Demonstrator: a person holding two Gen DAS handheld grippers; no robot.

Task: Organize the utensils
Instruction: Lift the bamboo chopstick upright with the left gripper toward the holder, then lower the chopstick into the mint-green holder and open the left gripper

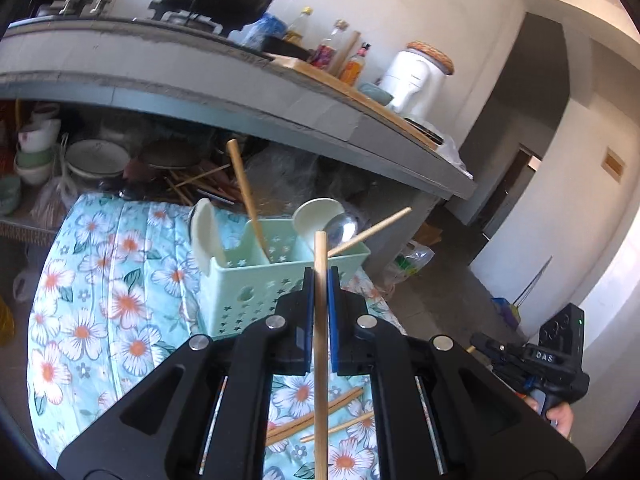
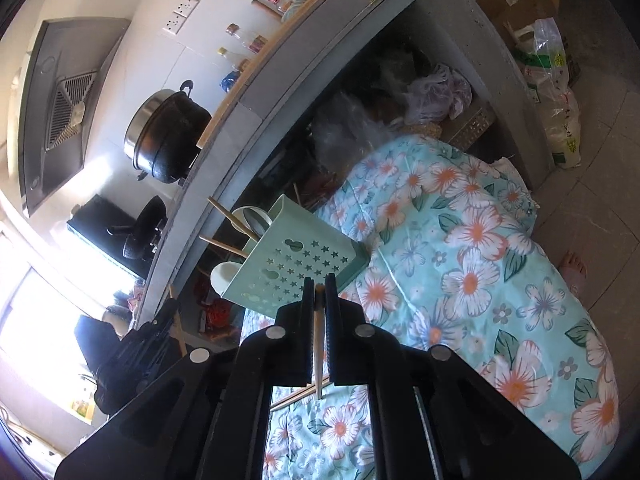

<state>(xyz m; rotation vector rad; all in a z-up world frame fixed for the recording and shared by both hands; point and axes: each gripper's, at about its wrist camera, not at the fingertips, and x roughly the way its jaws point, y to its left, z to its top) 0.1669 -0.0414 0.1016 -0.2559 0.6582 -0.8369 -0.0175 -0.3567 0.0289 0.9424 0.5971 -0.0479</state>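
Left gripper (image 1: pixel 320 280) clamped on a wooden chopstick (image 1: pixel 320 360), just in front of the mint-green utensil caddy (image 1: pixel 256 288). Right gripper (image 2: pixel 319 292) pinched shut on another chopstick (image 2: pixel 318 344), just beside that same caddy. Caddy on the floral cloth (image 1: pixel 100 300), with a chopstick upright inside and spoons poking out. Loose chopsticks (image 1: pixel 316 412) on the cloth in front of the caddy.

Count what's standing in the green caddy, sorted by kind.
Wooden chopsticks: 2
White spoons: 2
Metal spoon: 1
Total in the green caddy: 5
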